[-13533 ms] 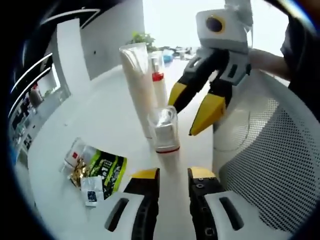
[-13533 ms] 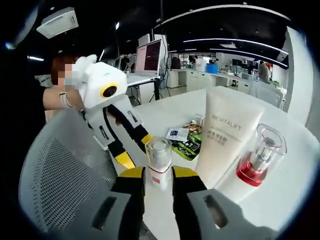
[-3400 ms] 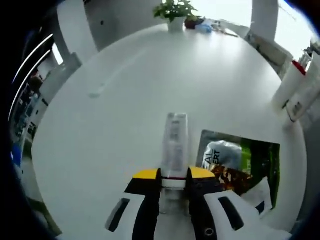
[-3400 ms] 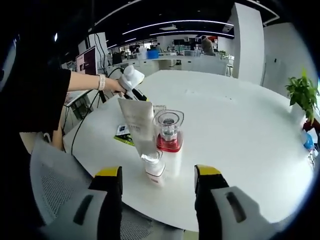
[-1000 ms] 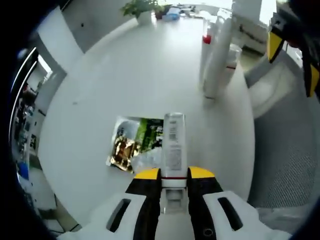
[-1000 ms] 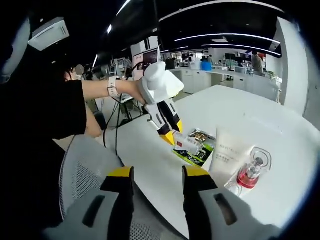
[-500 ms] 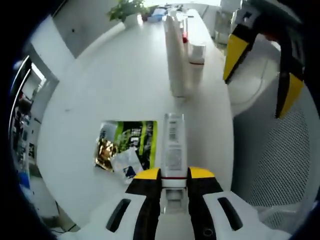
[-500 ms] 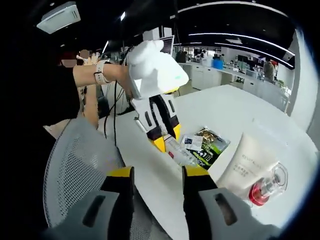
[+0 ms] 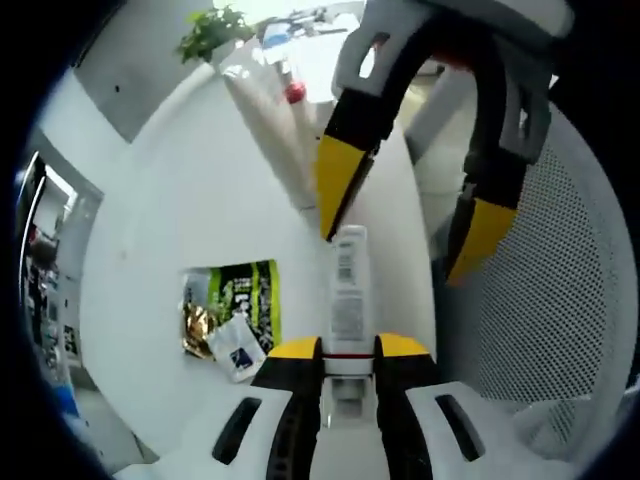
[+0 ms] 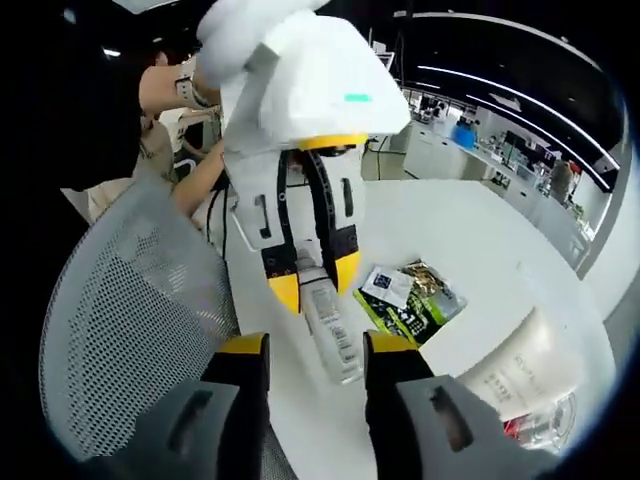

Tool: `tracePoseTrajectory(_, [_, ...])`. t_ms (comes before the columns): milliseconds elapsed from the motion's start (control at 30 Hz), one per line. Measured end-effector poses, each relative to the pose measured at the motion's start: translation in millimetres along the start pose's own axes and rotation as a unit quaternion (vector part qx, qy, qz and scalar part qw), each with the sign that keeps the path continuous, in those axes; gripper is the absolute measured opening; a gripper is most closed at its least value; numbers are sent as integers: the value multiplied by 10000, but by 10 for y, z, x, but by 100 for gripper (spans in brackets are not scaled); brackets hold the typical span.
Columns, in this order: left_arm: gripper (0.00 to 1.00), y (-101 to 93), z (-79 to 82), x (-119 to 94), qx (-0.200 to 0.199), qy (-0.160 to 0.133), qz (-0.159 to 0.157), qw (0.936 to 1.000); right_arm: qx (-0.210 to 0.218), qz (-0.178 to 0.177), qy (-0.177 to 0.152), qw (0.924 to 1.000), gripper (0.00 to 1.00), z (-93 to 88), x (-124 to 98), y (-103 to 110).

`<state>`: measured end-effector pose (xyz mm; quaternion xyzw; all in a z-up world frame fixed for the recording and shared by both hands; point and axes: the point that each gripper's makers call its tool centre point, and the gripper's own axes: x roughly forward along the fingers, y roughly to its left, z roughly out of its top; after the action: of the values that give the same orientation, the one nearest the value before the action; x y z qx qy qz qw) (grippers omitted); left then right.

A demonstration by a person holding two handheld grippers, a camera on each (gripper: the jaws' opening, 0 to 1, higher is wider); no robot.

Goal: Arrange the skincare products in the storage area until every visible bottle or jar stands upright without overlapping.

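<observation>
Left gripper view: sachets (image 9: 232, 318) lie flat on the white worktop (image 9: 180, 210); left gripper (image 9: 345, 347) fingers clenched on a clear bottle (image 9: 349, 290), held over the worktop edge. Right gripper (image 9: 400, 230) fingers released, straddling the bottle's far end. Tube (image 9: 270, 120) stands beyond. Mesh chair (image 9: 540, 330) at right.

Slim clear bottle (image 9: 347, 285) with a printed label, held off the table, pointing toward 12 o'clock. White tube (image 9: 268, 125) and red-collared bottle (image 9: 293, 95) stand at 11 o'clock.
</observation>
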<state>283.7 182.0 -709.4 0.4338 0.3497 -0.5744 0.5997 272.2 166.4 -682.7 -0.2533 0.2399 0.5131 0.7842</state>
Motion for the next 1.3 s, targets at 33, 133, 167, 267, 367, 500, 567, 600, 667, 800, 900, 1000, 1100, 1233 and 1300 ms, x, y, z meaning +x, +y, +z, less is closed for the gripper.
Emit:
tracePoseTrajectory(33, [16,-8,6,-6,72,24,14,10000,-46,34,17,10000,37,-2,30,4])
tracePoseTrajectory(133, [16,-16,20,-23,187,68,35,9998,-177,151,48,9997,35,3,89,20])
tracePoseTrajectory(167, [16,-26,29,-28,220,56,13,9997,-203,194,57,9996,35,4,107,24])
tracePoseTrajectory(267, [16,-50,53,-29,299,37,-75,9995,-256,428,100,9987,33,-18,188,55])
tracePoseTrajectory(367, [16,-74,74,-37,359,48,-112,9993,-291,542,159,9980,31,-51,250,64])
tracePoseTrajectory(500, [16,-100,138,-49,421,-58,-175,9989,-325,651,242,9971,28,-94,295,70])
tracePoseTrajectory(567, [16,-95,127,-37,483,20,-149,9987,-337,637,304,9969,26,-111,296,57])
tracePoseTrajectory(600, [16,-100,126,-35,497,27,-167,9986,-341,638,296,9969,26,-109,293,53])
tracePoseTrajectory(667, [16,-111,136,-33,503,10,-191,9986,-282,660,276,9970,26,-107,296,54])
tracePoseTrajectory(800, [16,-133,167,-41,525,-22,-230,9984,-284,689,305,9968,25,-123,310,74])
tracePoseTrajectory(900, [16,-136,157,-35,588,22,-248,9980,-239,744,337,9964,23,-135,327,100])
tracePoseTrajectory(1000, [16,-152,156,-33,577,13,-268,9980,-249,753,404,9960,22,-153,329,113])
tracePoseTrajectory(1100, [16,-143,176,-41,661,-219,-292,9971,-263,690,371,9966,21,-153,319,103])
tracePoseTrajectory(1233, [17,-125,157,-51,643,-416,-279,9967,-619,541,163,9965,21,-77,284,52])
tracePoseTrajectory(1300, [17,-125,211,-72,681,-752,-327,9943,-455,569,319,9968,21,-112,264,83])
